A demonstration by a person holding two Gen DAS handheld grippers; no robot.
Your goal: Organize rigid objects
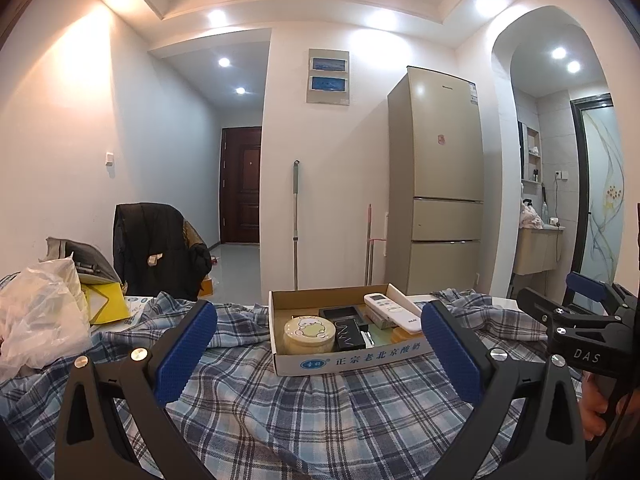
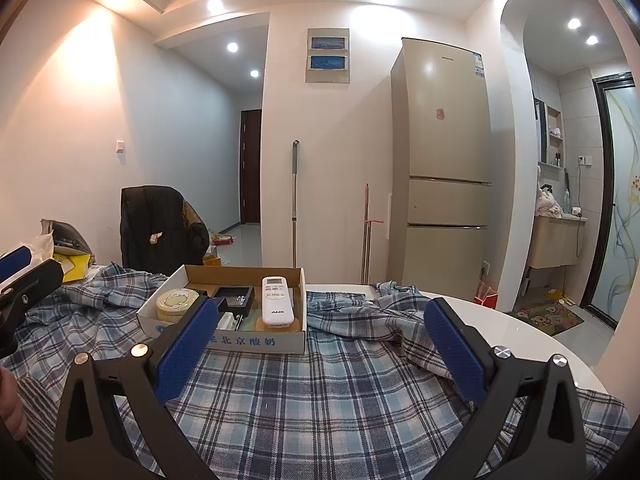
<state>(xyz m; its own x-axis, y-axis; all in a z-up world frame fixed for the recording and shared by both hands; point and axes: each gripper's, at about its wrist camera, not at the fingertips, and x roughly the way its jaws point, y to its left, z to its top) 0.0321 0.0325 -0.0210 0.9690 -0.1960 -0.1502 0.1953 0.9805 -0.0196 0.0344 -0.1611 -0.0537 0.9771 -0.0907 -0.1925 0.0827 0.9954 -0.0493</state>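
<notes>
Left gripper [image 1: 320,350]: its jaws were wide open and held nothing. They hung just above the checked cloth [image 1: 320,412].

Right gripper [image 2: 322,346]: its jaws were wide open too, and empty.

Box [image 1: 352,358]: a flat cardboard tray sat on the cloth-covered bench. It was straight ahead of the left jaws, between them and a bit beyond the tips. From the right jaws it was ahead and toward the left finger, which hid one near corner.

Remote [image 2: 277,306]: white, long and hard. It lay in the box on the side nearer the right jaws, its short end pointing at them. It looked light and smooth, so it could slip. A good hold would be across its long sides, near the middle.

Round tin [image 1: 309,335]: pale yellow with a bunny on the lid. It sat in the box's near corner, on the left finger's side of the left jaws. It looked stiff, and wide for the jaws; the lid might come loose.

Black case [image 1: 349,334]: flat and hard, just beside the tin, toward the middle of the box. It lay low, so it would be tricky to pinch.

Black tray [image 2: 234,296]: small and open, farther back in the box.

Task so far: the things seemed to be in the box already.
</notes>
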